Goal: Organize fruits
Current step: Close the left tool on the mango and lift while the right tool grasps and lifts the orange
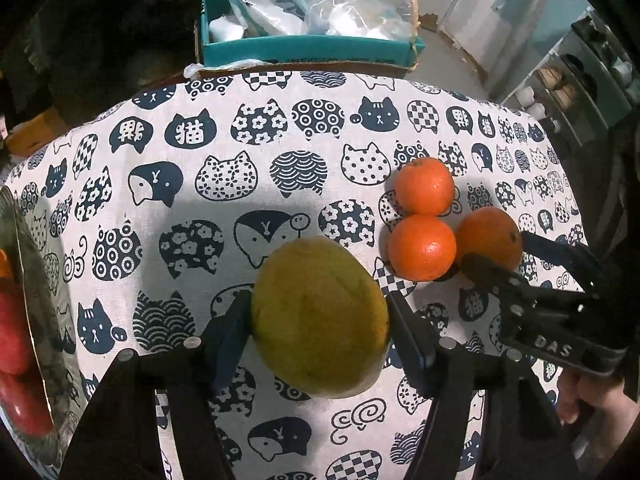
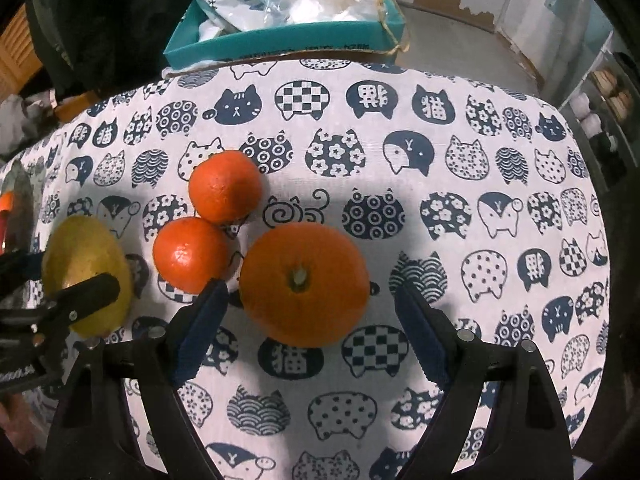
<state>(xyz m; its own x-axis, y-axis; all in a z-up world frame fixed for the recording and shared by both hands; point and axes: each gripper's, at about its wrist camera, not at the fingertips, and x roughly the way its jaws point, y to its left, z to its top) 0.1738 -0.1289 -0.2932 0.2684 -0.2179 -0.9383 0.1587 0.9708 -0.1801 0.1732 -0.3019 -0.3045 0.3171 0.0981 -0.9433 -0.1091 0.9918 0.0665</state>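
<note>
A yellow-green mango point(image 1: 320, 316) sits between the pads of my left gripper point(image 1: 320, 322), which is shut on it; it also shows in the right wrist view point(image 2: 86, 276). Two small tangerines point(image 1: 424, 186) point(image 1: 422, 247) lie touching on the cat-print cloth point(image 1: 240, 148). A larger orange point(image 2: 304, 288) lies beside them, stem up, between the fingers of my open right gripper point(image 2: 310, 312). The pads stand apart from it on both sides. The right gripper also shows in the left wrist view point(image 1: 496, 252) around the orange point(image 1: 490, 236).
A teal box point(image 1: 308, 48) with plastic bags stands past the table's far edge. A clear container point(image 1: 24, 320) with red and orange fruit sits at the far left. Shelves point(image 1: 560, 96) stand at the right.
</note>
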